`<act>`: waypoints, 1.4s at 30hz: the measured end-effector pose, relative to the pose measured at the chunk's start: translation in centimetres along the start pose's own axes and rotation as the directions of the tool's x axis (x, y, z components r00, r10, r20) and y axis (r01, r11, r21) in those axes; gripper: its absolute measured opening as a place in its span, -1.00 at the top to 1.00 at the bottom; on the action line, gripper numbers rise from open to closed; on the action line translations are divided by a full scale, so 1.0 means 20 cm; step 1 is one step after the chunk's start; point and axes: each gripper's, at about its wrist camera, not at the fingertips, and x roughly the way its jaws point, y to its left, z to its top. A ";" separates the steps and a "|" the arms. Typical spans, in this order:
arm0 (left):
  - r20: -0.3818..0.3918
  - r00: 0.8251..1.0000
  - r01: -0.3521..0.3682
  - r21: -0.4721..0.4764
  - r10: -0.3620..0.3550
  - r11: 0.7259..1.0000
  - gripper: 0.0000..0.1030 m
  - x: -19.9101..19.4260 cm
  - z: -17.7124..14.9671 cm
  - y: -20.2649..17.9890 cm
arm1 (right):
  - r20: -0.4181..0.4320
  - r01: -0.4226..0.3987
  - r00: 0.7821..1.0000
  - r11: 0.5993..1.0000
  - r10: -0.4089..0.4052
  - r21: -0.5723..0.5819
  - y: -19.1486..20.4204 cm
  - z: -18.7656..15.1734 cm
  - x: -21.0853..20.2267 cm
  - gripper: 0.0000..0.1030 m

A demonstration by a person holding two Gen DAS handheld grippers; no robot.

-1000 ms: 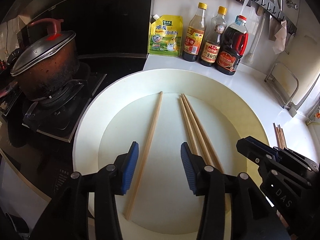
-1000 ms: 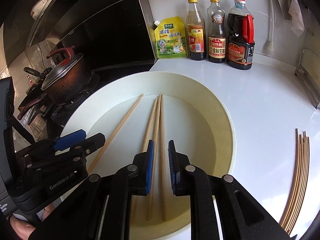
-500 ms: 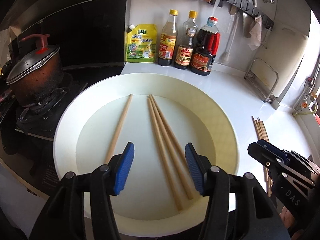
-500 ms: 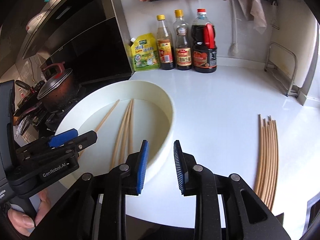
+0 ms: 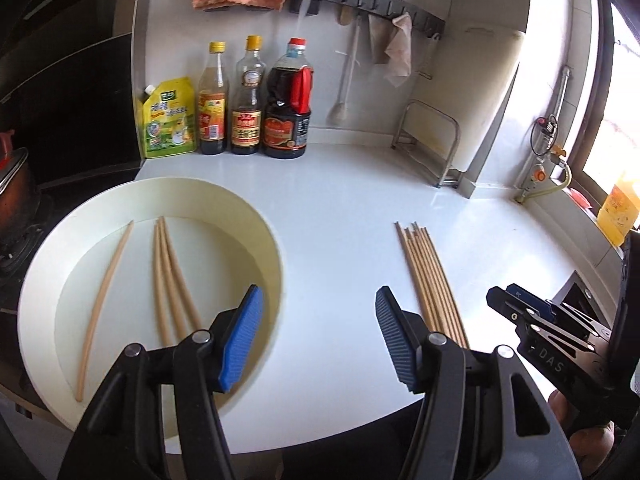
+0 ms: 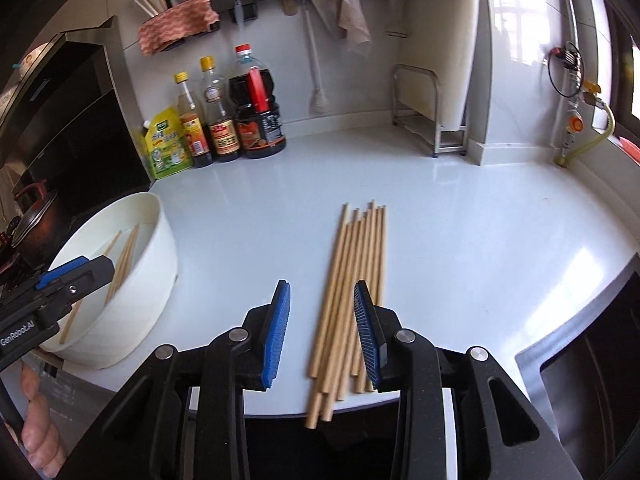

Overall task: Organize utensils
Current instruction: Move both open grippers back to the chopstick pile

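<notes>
Our right gripper [image 6: 322, 330] hangs over the near end of the bundle of chopsticks [image 6: 352, 280] lying on the white counter [image 6: 460, 232], jaws apart and just widened, with the sticks showing between the pads but nothing pressed. Our left gripper [image 5: 318, 334] sits between the white basin [image 5: 256, 216] and that bundle, its jaws wide apart and also just opened further, with only bare counter between them. Three more chopsticks [image 5: 168, 276] lie loose in the basin, one off to the left and two close together.

We judge the main risk to be the bundle's near ends, which overhang the counter edge: a pinch that catches only some of the sticks could roll the rest off the front. The sticks are round and smooth, so an uneven squeeze may also fan them out. If we go back for the basin's sticks, the tall rim could snag a jaw and shove the basin toward the stove side, where it already sits near the counter's edge.

Against the back wall stand a yellow seasoning pouch [image 5: 168, 120] and three sauce bottles [image 5: 248, 100], well clear of us. A metal rack [image 6: 432, 116] stands in the corner, and a sink [image 6: 592, 344] opens to the right, where a flicked stick could land
</notes>
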 end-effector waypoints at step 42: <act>-0.203 0.979 0.019 0.008 -0.017 1.000 -0.29 0.62 -0.07 -0.27 | -0.232 0.079 0.967 0.991 -0.103 -0.111 -0.23 0.03 0.55 0.38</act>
